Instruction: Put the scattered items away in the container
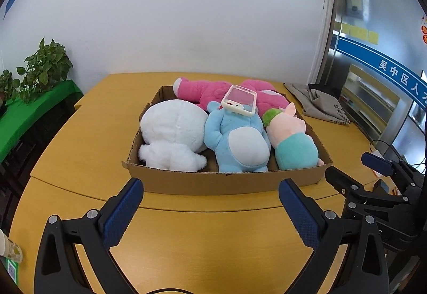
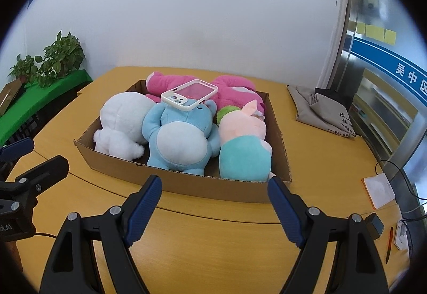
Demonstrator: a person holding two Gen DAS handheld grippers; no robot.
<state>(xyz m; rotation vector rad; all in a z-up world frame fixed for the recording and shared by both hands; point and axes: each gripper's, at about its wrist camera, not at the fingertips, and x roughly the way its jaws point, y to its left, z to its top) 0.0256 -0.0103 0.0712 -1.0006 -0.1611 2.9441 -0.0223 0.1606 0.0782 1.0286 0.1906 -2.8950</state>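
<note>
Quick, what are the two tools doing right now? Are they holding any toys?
Left tool: open, holding nothing, in front of the cardboard box.
Right tool: open, holding nothing, also in front of the box.

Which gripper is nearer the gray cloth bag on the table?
Right. The right gripper sits on the gray cloth bag's side of the box; the left gripper is farther over, beyond it.

Left claw [image 1: 210,187]: black plastic arms, silver screw heads, blue dimpled pads [image 1: 121,214]. Right claw [image 2: 214,184]: same black frame, round silver screws, blue ribbed pads [image 2: 142,211]. White lettering partly visible on one housing.
</note>
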